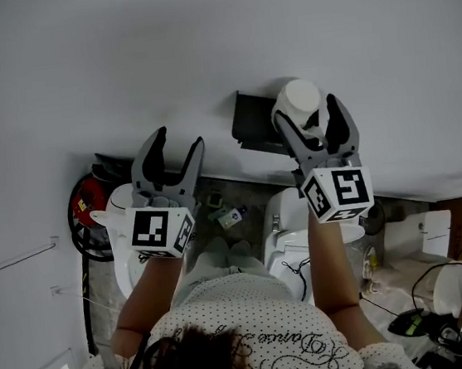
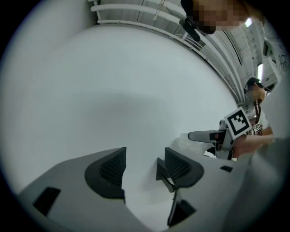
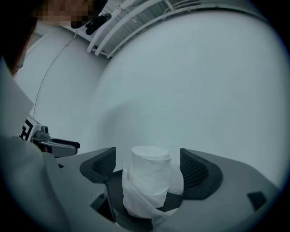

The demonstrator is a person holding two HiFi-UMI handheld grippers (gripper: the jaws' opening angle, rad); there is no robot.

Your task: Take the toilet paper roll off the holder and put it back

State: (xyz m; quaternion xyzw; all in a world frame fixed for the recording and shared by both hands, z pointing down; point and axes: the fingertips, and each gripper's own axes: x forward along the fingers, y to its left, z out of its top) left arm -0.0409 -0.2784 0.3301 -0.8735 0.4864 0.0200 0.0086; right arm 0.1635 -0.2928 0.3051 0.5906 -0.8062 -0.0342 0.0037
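"Tissue on that toilet paper roll (image 3: 149,176) looked light and soft, so a hard squeeze would likely have crushed it. Where was it?"

"Low in the middle of the right gripper view, seated on the black holder (image 3: 113,197), with a loose tail of paper (image 3: 138,205) draped at its base. In the head view it sat right of centre, near the top, against the white wall (image 1: 115,60)."

"And which way did it point?"

"Its long axis ran up the frame, flat end uppermost, straight between the jaws. A gentle hold across the round sides, about mid-height, seemed best."

"And the right gripper (image 3: 148,167)?"

"Spread wide, one jaw on each side of the roll, apparently not pressing it. The left gripper (image 2: 141,168) was also spread, with nothing between its jaws, only wall behind."
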